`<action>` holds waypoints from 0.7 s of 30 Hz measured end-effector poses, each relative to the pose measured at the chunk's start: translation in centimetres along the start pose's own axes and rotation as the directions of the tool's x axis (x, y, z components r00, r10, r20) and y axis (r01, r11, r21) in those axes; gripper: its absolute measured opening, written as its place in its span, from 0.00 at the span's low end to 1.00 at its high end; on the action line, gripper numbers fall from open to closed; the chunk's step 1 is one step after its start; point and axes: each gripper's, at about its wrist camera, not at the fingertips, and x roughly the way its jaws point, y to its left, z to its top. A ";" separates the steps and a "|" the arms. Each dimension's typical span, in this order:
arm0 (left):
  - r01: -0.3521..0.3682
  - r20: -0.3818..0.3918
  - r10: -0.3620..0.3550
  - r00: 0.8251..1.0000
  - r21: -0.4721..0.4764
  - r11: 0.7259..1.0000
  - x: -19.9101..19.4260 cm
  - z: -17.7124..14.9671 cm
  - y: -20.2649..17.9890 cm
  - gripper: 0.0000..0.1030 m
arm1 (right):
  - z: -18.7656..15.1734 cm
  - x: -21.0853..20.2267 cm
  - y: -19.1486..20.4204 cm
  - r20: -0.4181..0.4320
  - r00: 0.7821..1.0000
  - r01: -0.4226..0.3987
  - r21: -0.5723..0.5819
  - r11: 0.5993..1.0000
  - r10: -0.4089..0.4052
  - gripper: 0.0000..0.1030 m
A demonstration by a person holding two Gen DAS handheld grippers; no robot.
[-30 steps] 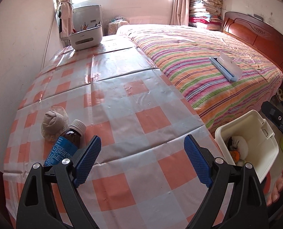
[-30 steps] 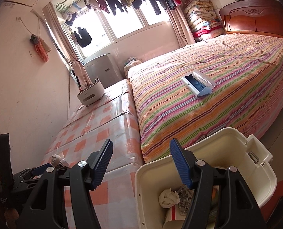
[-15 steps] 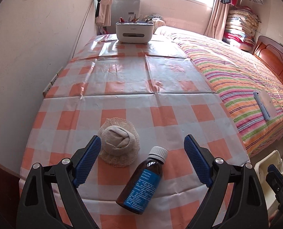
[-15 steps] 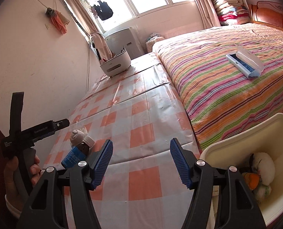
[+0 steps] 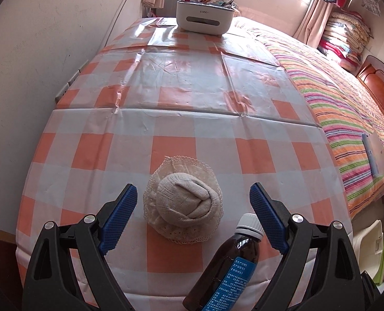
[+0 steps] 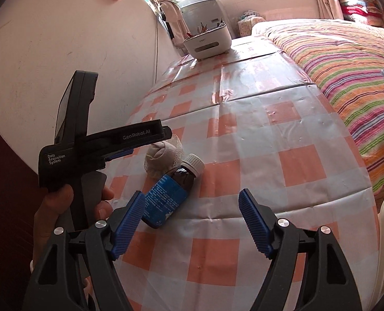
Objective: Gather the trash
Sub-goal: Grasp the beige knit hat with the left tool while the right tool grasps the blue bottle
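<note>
Left gripper (image 5: pixel 193 207): jaws spread wide, nothing pinched. It hangs over the near end of the table (image 5: pixel 218 98), which wears an orange-and-white checked cover. A balled beige sock with a lace cuff (image 5: pixel 184 203) lies on the cover between the two blue pads, touching neither.

Brown bottle (image 5: pixel 227 267) with white cap and blue label lies on its side just right of the sock, near the table's near edge. Its cap points toward the far end and sits close beside the right-hand pad; contact there cannot be told.

Right gripper (image 6: pixel 190 219): jaws have just been opening and now stand apart, nothing between them but bare cover. In the right wrist view the bottle (image 6: pixel 170 194) lies just beside the left-hand pad, partly behind it, with the sock (image 6: pixel 162 159) touching it on the far side.

A hand (image 6: pixel 62 207) grips the handle of the left gripper at the table's left edge.

White organiser box (image 5: pixel 205 19) with pens stands at the far end of the table. A striped bed (image 5: pixel 347 98) runs along the table's right edge. Part of a white bin (image 5: pixel 368 243) shows below the near right corner.
</note>
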 end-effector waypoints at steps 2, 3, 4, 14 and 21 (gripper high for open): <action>0.003 -0.013 -0.003 1.000 -0.007 1.000 0.4 0.1 0.3 0.85 | 0.2 1.1 0.9 -0.025 1.000 0.000 -0.011 1.000 -0.001 0.70; 0.004 -0.020 -0.004 1.000 -0.008 1.000 0.6 0.2 0.4 0.85 | 0.3 1.7 1.4 -0.036 0.999 0.006 -0.017 1.000 -0.007 0.70; 0.004 -0.027 -0.004 1.000 -0.006 1.000 0.9 0.3 0.4 0.85 | 0.4 2.3 1.7 -0.048 0.999 0.008 -0.023 1.000 -0.009 0.70; 0.030 -0.131 -0.034 0.991 -0.029 0.999 3.3 0.3 2.0 0.85 | 0.8 6.8 3.5 -0.107 0.992 0.065 -0.057 0.996 -0.070 0.70; 0.058 -0.163 -0.068 0.984 -0.066 0.996 4.0 0.3 3.0 0.85 | 1.0 8.9 3.2 -0.139 0.987 0.073 -0.064 0.995 -0.082 0.70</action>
